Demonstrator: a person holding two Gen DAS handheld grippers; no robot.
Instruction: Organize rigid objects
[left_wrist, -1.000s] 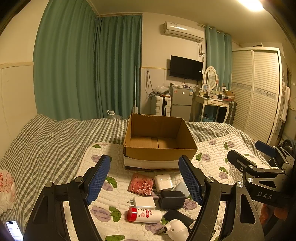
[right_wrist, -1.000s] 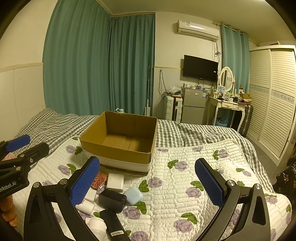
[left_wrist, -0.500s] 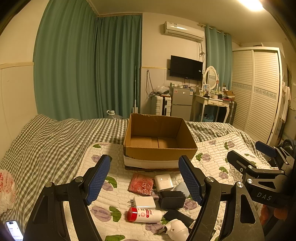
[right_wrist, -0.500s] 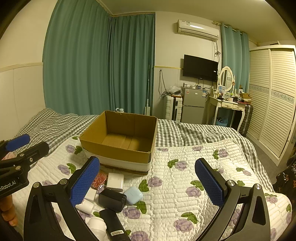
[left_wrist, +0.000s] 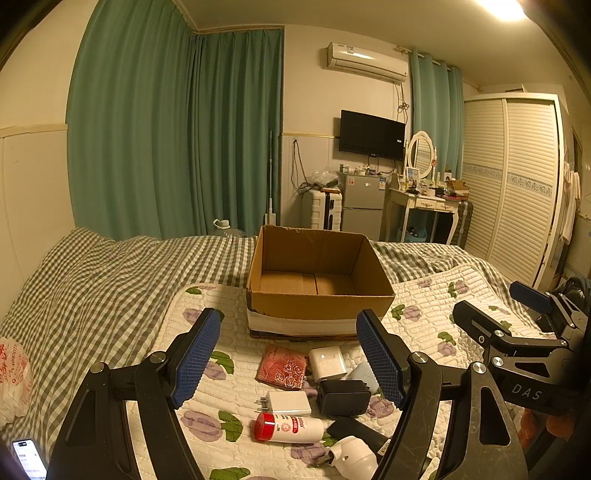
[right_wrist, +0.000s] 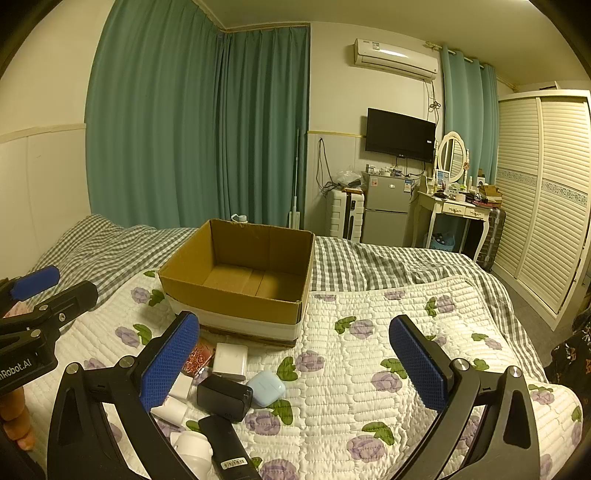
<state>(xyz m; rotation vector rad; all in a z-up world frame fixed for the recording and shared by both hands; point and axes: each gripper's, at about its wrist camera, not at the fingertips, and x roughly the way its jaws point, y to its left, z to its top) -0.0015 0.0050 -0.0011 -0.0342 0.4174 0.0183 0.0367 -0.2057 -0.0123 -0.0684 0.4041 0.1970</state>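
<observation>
An empty cardboard box (left_wrist: 317, 284) (right_wrist: 240, 273) stands on the quilted bed. In front of it lie several small items: a red patterned wallet (left_wrist: 282, 371), a white charger block (left_wrist: 327, 363) (right_wrist: 229, 360), a white plug adapter (left_wrist: 286, 402), a black charger (left_wrist: 343, 397) (right_wrist: 224, 397), a red-capped white bottle (left_wrist: 288, 427), a light blue earbud case (right_wrist: 266, 387), a black remote (right_wrist: 227, 448) and a white round plug (left_wrist: 352, 458). My left gripper (left_wrist: 288, 358) is open and empty above the pile. My right gripper (right_wrist: 293, 363) is open and empty to the right of the pile.
A grey checked blanket (left_wrist: 110, 273) covers the bed's far and left side. A phone (left_wrist: 27, 458) and a plastic bag (left_wrist: 13, 376) lie at the left edge. A wardrobe (right_wrist: 546, 195), dressing table (right_wrist: 458, 210) and fridge (right_wrist: 386, 210) stand beyond the bed.
</observation>
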